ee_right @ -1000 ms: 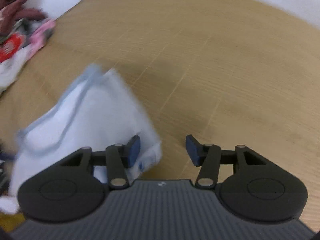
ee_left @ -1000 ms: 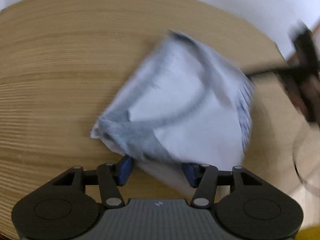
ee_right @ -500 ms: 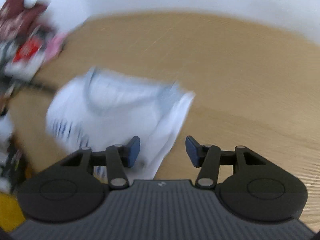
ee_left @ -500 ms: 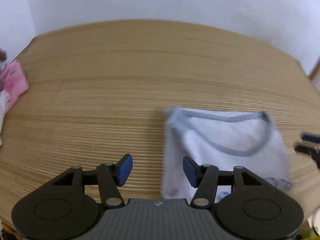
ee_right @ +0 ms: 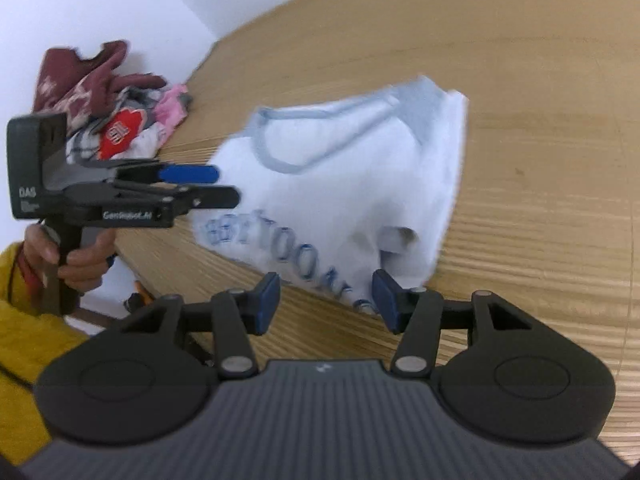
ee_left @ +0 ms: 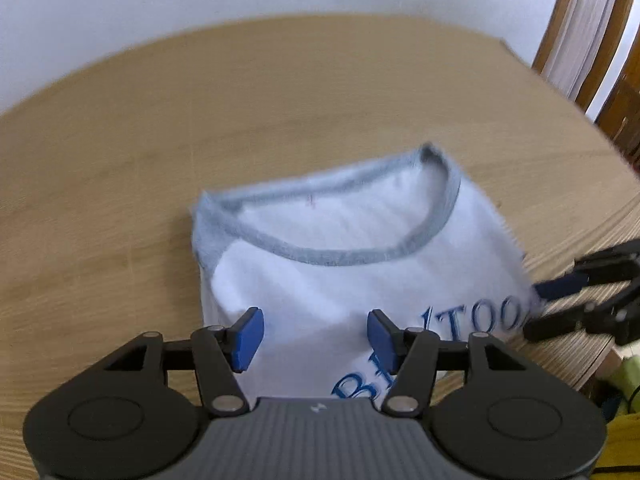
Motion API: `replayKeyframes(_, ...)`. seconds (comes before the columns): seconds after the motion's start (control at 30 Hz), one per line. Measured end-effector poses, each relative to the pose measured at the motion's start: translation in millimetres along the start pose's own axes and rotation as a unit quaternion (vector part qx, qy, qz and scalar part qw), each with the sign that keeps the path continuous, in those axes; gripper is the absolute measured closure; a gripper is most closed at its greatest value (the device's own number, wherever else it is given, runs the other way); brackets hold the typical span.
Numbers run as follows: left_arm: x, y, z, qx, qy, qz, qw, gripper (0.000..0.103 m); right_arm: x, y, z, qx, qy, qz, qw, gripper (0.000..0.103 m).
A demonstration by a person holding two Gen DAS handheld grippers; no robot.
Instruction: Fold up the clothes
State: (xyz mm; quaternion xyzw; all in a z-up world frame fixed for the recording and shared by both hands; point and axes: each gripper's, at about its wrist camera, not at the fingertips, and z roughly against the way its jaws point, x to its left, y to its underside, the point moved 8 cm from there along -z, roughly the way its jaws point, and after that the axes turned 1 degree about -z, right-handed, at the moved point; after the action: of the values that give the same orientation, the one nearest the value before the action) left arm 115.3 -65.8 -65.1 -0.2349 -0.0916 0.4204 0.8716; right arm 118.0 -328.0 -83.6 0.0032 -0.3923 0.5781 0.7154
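Note:
A folded white T-shirt (ee_left: 340, 272) with a grey collar and blue lettering lies flat on the wooden table (ee_left: 120, 160). My left gripper (ee_left: 316, 338) hovers open over the shirt's near edge, its blue pads apart and holding nothing. In the right wrist view the same shirt (ee_right: 340, 184) lies ahead. My right gripper (ee_right: 326, 304) stands open above its near corner by the table's edge, and nothing is pinched. Each gripper shows in the other's view: the right gripper (ee_left: 548, 310) at the shirt's right side, the left gripper (ee_right: 224, 185) at its left side, held by a hand (ee_right: 80, 256).
A pile of unfolded clothes (ee_right: 112, 112), maroon, pink and red, sits at the far left end of the table (ee_right: 540, 120) against the white wall. A wooden chair back (ee_left: 580, 32) stands beyond the table's right end. A yellow sleeve (ee_right: 24, 320) is at the lower left.
A second ago the shirt was between my left fingers and blurred in motion. Now it lies still on the table, with both grippers drawn back to its near edge and sides.

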Motion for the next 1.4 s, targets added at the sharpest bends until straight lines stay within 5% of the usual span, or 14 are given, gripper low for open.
replayKeyframes(0.37, -3, 3, -24, 0.019, -0.025, -0.013, 0.9994, 0.038, -8, -9, -11, -0.001, -0.113, -0.013, 0.993, 0.048)
replayKeyframes(0.47, -3, 3, -29, 0.021, -0.034, -0.012, 0.9991, 0.038, -8, -13, 4, -0.032, -0.166, -0.044, 0.985, 0.049)
replayKeyframes(0.63, -4, 4, -24, 0.020, -0.039, -0.006, 0.9990, 0.037, -26, -18, 71, -0.143, -0.234, -0.126, 0.953, 0.051)
replayKeyframes(0.7, -4, 4, -23, 0.019, -0.038, 0.000, 0.9991, 0.037, -27, -20, 91, -0.169, -0.219, -0.129, 0.952, 0.050)
replayKeyframes(0.83, -6, 1, -8, 0.000, -0.018, 0.016, 0.9997, 0.038, 13, -21, 77, -0.128, -0.121, -0.006, 0.984, 0.050)
replayKeyframes(0.93, -2, 0, -10, -0.006, -0.020, 0.023, 0.9995, 0.037, 50, -19, 44, -0.109, -0.098, 0.084, 0.986, 0.051)
replayKeyframes(1.0, 1, 4, -10, 0.003, -0.031, 0.028, 0.9991, 0.038, 52, -17, 13, -0.091, -0.047, 0.120, 0.988, 0.051)
replayKeyframes(1.1, 10, 12, 4, -0.006, -0.031, 0.040, 0.9987, 0.038, 16, -6, -13, -0.062, 0.033, 0.148, 0.987, 0.057)
replayKeyframes(1.27, 40, 31, 32, -0.045, -0.012, 0.080, 0.9957, 0.037, 29, -13, 14, -0.061, 0.039, 0.135, 0.988, 0.052)
replayKeyframes(1.4, 45, 36, 33, -0.064, 0.074, 0.093, 0.9908, 0.037, 70, -27, 2, -0.080, 0.030, 0.178, 0.980, 0.052)
